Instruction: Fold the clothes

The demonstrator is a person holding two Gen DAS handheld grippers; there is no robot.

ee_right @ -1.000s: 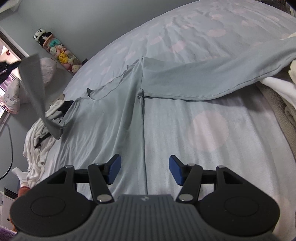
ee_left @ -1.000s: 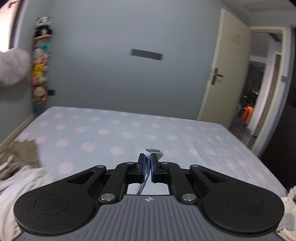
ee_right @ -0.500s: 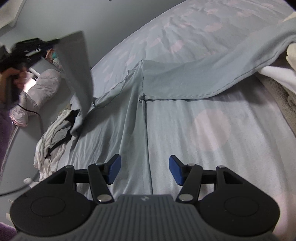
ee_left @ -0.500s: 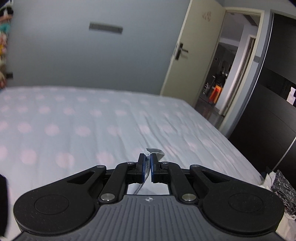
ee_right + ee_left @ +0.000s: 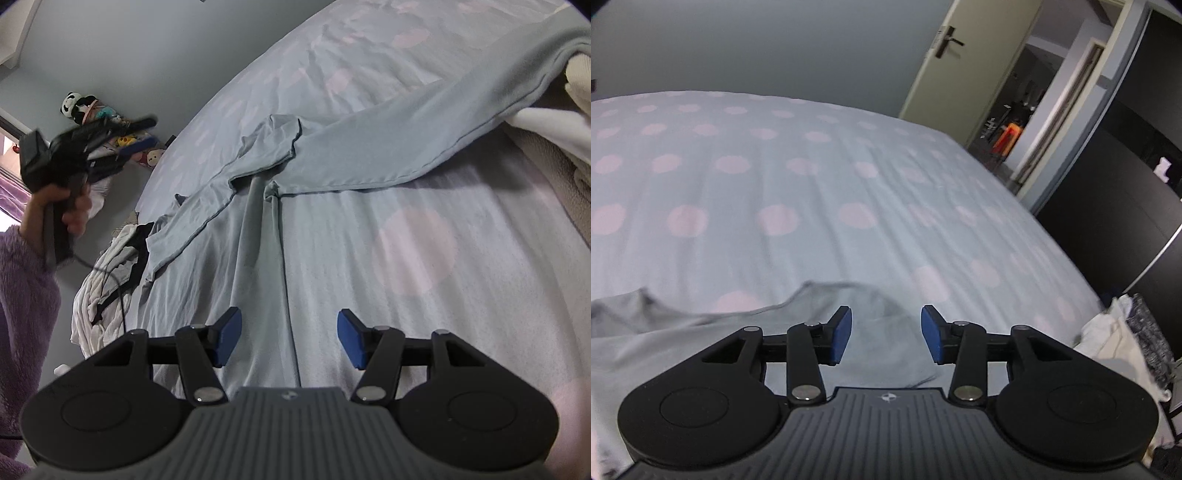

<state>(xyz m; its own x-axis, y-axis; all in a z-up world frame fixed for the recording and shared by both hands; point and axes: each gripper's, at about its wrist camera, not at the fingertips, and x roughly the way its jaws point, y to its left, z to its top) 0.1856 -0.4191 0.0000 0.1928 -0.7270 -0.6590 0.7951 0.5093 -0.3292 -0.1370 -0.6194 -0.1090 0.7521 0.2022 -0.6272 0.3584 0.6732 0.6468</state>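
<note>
Bed (image 5: 424, 236): spotted sheet, beneath both tongs.
Grey long-sleeved top (image 5: 258, 258): spread ahead of the right gripper (image 5: 289, 341), one sleeve laid across; folding judged barely begun.
Left gripper (image 5: 885, 334): jaws just opened, fabric below, nothing pinched.
Right gripper: open, empty.

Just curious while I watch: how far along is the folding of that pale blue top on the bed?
Early. One sleeve of the pale blue top is laid across its body. The left gripper has just been opening, nothing between its fingers; the right gripper hovers open. The other sleeve is still spread out, and heaped clothes wait.
</note>
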